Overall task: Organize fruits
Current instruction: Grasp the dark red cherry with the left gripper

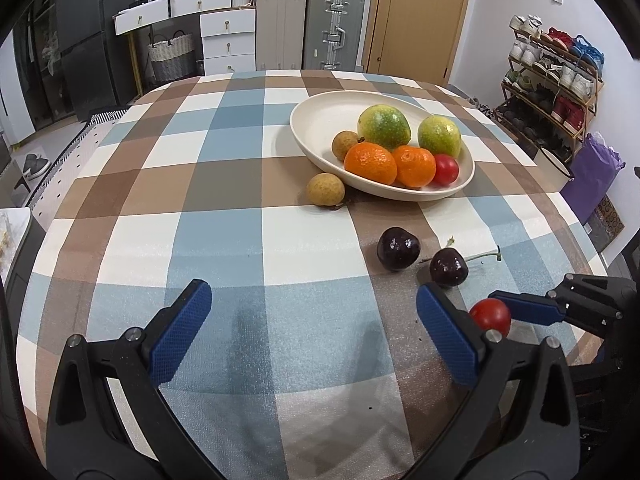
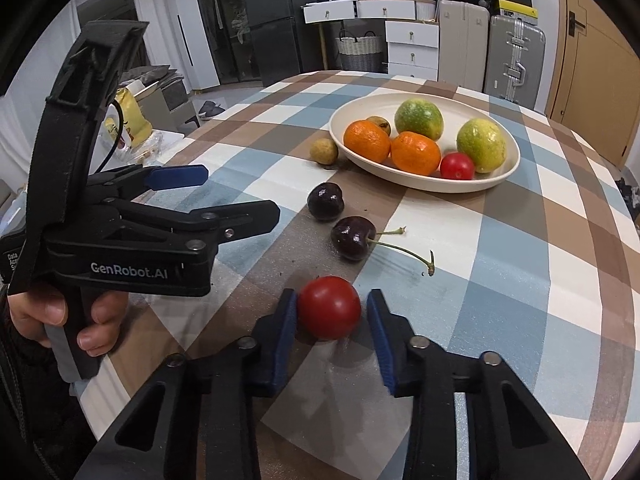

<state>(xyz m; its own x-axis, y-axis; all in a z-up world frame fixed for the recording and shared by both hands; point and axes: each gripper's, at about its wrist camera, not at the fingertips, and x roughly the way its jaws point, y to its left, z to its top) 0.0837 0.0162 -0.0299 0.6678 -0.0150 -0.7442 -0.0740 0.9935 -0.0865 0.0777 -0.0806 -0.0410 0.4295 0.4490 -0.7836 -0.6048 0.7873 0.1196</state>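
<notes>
A: We see the right gripper (image 2: 330,312) low over the desk (image 2: 520,264), with a red tomato (image 2: 329,307) between its blue pads (image 2: 285,332). The left pad touches the tomato. On the right side a thin gap seems to remain, but the jaws are almost as narrow as the fruit, so we read this as a pinch on the tomato. The tomato sits on the checked cloth.

B: And the left gripper (image 1: 314,300)?

A: Its jaws are spread wide and nothing is between them. It hangs over a blue square of the cloth. In the right wrist view we also see a hand (image 2: 56,320) around its black handle.

B: Where are the other fruits?

A: The bowl (image 2: 400,98) stands farther back on the desk. In it we count two oranges (image 2: 367,141), two green fruits (image 2: 418,118), a second tomato (image 2: 457,166) and one small brown fruit (image 2: 379,124) behind the oranges. Another brown fruit (image 2: 324,151) lies on the cloth just beside the bowl's left rim.

B: And the dark ones?

A: Two cherries (image 2: 325,201) lie between the bowl and the pinched tomato. The nearer cherry (image 2: 353,237) has a green stem, which points to the right; the farther one shows no stem to us. They are close together, but we cannot tell if they touch.
</notes>
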